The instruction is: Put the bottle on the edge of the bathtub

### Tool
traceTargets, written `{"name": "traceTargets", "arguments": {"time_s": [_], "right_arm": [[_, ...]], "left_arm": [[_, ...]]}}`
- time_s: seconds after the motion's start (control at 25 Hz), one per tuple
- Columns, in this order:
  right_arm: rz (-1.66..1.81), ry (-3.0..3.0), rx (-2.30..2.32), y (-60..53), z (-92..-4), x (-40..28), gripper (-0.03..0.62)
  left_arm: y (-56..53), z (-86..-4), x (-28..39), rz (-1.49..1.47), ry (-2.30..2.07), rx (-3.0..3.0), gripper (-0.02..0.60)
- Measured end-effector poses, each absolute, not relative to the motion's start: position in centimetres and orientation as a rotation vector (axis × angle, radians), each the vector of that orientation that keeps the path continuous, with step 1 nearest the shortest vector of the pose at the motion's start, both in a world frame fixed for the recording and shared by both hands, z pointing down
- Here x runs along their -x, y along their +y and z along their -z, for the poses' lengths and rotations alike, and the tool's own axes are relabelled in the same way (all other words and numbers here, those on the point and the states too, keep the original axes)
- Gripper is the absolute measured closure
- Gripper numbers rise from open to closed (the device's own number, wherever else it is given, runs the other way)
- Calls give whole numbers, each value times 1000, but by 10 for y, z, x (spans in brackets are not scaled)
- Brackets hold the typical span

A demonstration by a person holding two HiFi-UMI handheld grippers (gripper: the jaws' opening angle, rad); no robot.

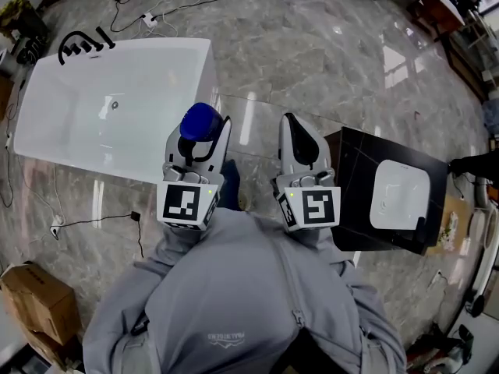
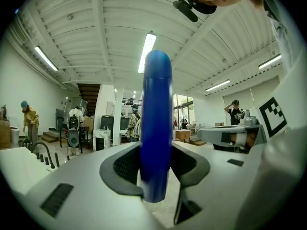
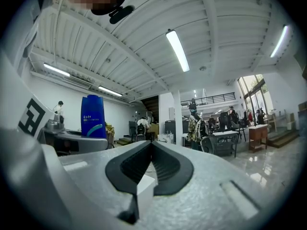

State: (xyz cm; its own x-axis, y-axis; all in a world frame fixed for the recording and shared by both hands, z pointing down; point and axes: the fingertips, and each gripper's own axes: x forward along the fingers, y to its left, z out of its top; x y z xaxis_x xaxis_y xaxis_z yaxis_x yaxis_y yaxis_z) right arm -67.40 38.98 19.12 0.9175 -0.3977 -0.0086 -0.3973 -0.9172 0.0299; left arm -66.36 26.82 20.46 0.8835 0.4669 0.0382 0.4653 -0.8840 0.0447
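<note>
A blue bottle (image 1: 201,121) stands upright between the jaws of my left gripper (image 1: 199,135), which is shut on it and held up in front of my chest. In the left gripper view the bottle (image 2: 157,128) fills the gap and both dark pads (image 2: 125,169) press its sides. My right gripper (image 1: 291,123) is held beside it, shut with nothing in it; its pads (image 3: 165,164) meet in the right gripper view, where the bottle (image 3: 93,116) shows to the left. The white bathtub (image 1: 199,72) lies on the floor ahead and to the left, below both grippers.
A black faucet (image 1: 82,44) sits on the tub's far left corner. A black cabinet (image 1: 360,170) with a white basin (image 1: 398,195) stands at the right. A cardboard box (image 1: 35,302) is at the lower left. Cables (image 1: 93,220) trail over the marble floor.
</note>
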Motion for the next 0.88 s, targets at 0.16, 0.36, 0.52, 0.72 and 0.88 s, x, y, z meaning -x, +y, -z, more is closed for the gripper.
{"name": "traceTargets", "arguments": {"time_s": [0.16,0.36,0.52,0.72,0.88], "right_arm": [[20,-632,-3046,392,-192,653,592],[34,-625,-3043,396,-191,622,592],[37,-616,-3037,399,-194,589,592],[15,-622,-3037,396,-206,524,592],[30,-636,-3029,393,-203,461,592]], "left_arm": [[269,-208,642,-91,742,-3013,420],[270,-207,607,-83,739,-3020,420],[273,-211,572,-84,751,-3018,420],[273,-222,509,-98,773,-3017,420],[275,-219,448,-96,791,-3018,420]]}}
